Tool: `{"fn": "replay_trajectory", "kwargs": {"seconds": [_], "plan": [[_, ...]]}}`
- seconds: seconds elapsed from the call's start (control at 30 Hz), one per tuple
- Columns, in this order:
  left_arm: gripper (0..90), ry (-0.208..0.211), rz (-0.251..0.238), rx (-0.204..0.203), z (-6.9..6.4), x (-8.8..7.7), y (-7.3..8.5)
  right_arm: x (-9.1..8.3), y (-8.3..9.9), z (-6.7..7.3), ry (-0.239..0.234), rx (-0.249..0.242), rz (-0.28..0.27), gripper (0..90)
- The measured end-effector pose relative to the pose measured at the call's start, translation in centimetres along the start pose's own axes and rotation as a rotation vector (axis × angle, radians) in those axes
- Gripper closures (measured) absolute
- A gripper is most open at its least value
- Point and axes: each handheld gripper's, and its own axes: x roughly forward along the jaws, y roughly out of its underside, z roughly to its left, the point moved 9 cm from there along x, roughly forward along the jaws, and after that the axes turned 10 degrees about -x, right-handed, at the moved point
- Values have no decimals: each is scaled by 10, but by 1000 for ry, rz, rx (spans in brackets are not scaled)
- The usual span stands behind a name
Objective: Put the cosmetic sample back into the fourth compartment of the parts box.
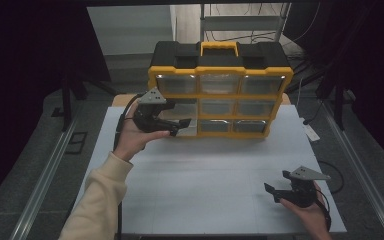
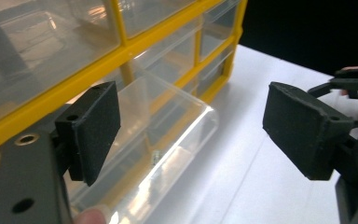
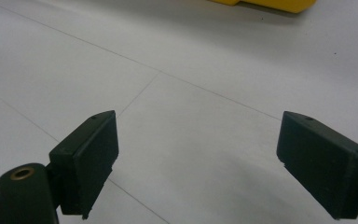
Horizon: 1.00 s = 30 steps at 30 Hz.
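Holding my left tool (image 1: 176,127) wide open and empty beside the yellow-and-black plastic organiser cabinet (image 1: 220,95), I judge the job barely begun — one clear plastic drawer (image 2: 158,140) at its lower left stands pulled out, a small item inside, too blurred to name. My right tool (image 1: 277,192) hovers low over the white surface (image 1: 205,175), jaws spread, gripping nothing — well apart, nothing between.

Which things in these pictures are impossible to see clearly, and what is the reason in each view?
- High view: contents of the organizer; its clear drawers are too small and glary.
- Left gripper view: a small object in the pulled-out drawer, blurred; left claw open.
- Right gripper view: the organizer's yellow base, cut by the top edge; right claw open.
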Motion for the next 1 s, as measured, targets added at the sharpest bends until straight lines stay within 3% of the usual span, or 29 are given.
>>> {"fn": "replay_trajectory", "kwargs": {"seconds": [0.27, 0.6, 1.0], "plan": [[175, 1, -16, 20, -9, -6, 10, -1, -2, 4, -5, -19, -2, 133], [177, 40, -51, 18, -27, -21, 32, -3, 0, 4, 6, -21, 7, 133], [185, 65, 2, 7, -38, -24, 73, -5, 2, 4, 10, -19, 7, 133]]}}
